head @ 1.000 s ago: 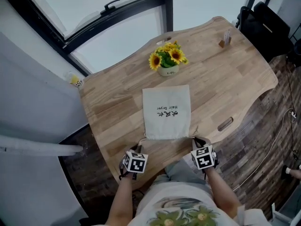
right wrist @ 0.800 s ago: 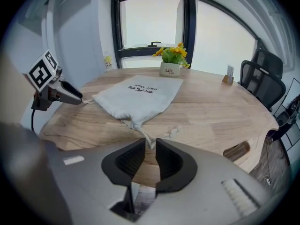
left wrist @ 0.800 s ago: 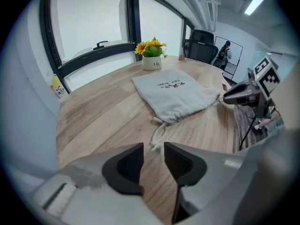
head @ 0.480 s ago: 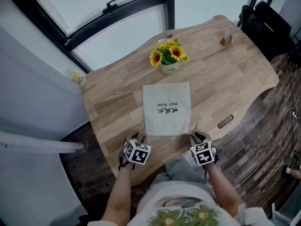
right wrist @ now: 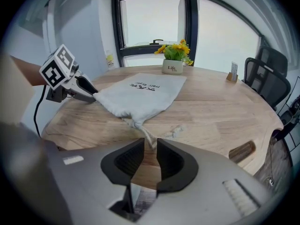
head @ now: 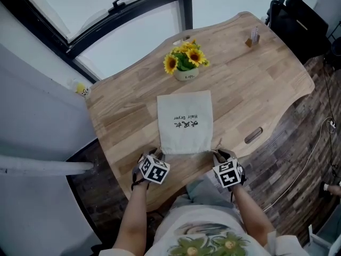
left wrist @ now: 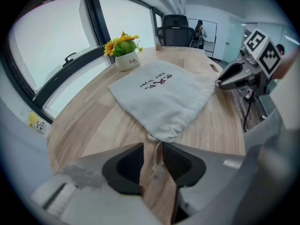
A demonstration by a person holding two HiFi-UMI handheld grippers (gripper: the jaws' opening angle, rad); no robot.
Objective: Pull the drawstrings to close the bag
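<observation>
**Both claws loose at the cords of the bag**

The grey cloth bag (head: 184,122) lies flat on the wooden bench (head: 122,121), between the sunflower pot (head: 185,74) and the near edge. Its mouth is gathered and points to the person. The left claw (left wrist: 153,149) has just been opening. Its jaws stand apart, and the left drawstring (left wrist: 155,159) with its knot lies loose between them. The right claw (right wrist: 150,144) has also just been opening. Its gap is narrow, and the right drawstring (right wrist: 147,136) runs in at the tips, not pressed.
</observation>
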